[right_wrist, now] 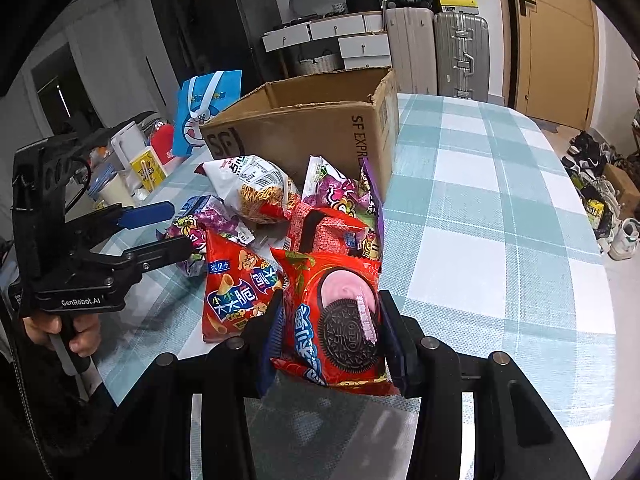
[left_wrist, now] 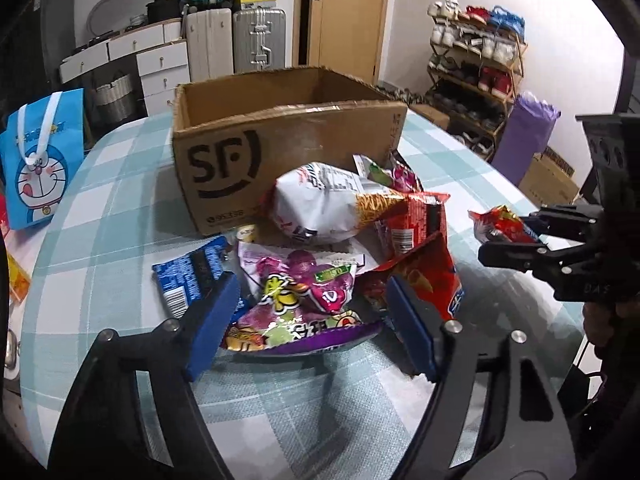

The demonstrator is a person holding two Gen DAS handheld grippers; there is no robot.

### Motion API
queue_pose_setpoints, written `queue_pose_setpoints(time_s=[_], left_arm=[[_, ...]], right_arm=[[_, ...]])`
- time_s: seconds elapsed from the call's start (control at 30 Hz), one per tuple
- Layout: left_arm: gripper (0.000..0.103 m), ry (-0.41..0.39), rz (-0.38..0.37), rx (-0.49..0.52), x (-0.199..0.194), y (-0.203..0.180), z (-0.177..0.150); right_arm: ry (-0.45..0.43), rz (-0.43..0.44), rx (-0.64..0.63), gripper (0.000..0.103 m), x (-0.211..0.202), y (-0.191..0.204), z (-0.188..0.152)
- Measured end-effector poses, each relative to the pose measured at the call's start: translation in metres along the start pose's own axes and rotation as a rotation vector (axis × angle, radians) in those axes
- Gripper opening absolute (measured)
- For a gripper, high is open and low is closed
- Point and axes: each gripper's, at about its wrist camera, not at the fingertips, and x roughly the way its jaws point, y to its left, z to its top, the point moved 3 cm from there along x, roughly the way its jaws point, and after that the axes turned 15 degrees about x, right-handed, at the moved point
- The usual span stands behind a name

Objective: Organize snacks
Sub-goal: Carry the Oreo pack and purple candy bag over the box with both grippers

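An open cardboard SF box [left_wrist: 288, 136] stands on the checked table, also in the right wrist view [right_wrist: 304, 128]. A pile of snack packets lies in front of it: a white noodle bag [left_wrist: 320, 204], a purple candy bag [left_wrist: 304, 304], a blue Oreo pack [left_wrist: 188, 276], a red crisp bag [left_wrist: 424, 268]. My left gripper [left_wrist: 308, 328] is open, its blue pads on either side of the purple candy bag. My right gripper [right_wrist: 332, 340] is shut on a red Oreo packet [right_wrist: 336, 320] and holds it above the table, right of the pile; it also shows in the left wrist view [left_wrist: 500, 228].
A blue Doraemon gift bag [left_wrist: 36, 168] stands at the table's left edge with small items beside it [right_wrist: 144, 164]. Suitcases [left_wrist: 256, 40], white drawers and a shoe rack [left_wrist: 472, 72] stand beyond the table. The checked tablecloth [right_wrist: 480, 208] stretches right of the box.
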Motion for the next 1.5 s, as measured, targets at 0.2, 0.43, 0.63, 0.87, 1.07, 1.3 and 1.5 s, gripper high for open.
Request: queue_pose_setpoints(time_s=[0.2,0.43,0.63,0.87,1.07,1.3,1.5], left_arm=[[0.072,0.072,0.012,0.022,0.024,-0.006,0.003],[0.064,0.079,0.019,0.004,0.032,-0.003,0.0],[0.049,0.064,0.032,0.007,0.029,-0.003,-0.001],[0.048,0.046,0.033,-0.008,0.021,-0.002,-0.003],[0.048,0.001,0.054,-0.011,0.001,0.001,-0.002],[0.048,-0.045,0.089,-0.035,-0.021,0.013,0.004],[0.048,-0.073,0.115,-0.054,-0.035,0.022,0.007]], right_arm=[[0.002,-0.001,0.009,0.044,0.001,-0.003,0.0],[0.006,0.002,0.012,0.044,0.003,-0.003,0.0],[0.011,0.007,0.008,0.044,0.006,-0.001,-0.001],[0.002,0.011,0.005,0.044,0.004,0.0,-0.001],[-0.016,0.017,0.008,0.044,0.0,0.001,0.002],[-0.058,0.037,0.003,0.044,-0.011,0.006,0.007],[-0.1,0.054,0.01,0.044,-0.018,0.008,0.01]])
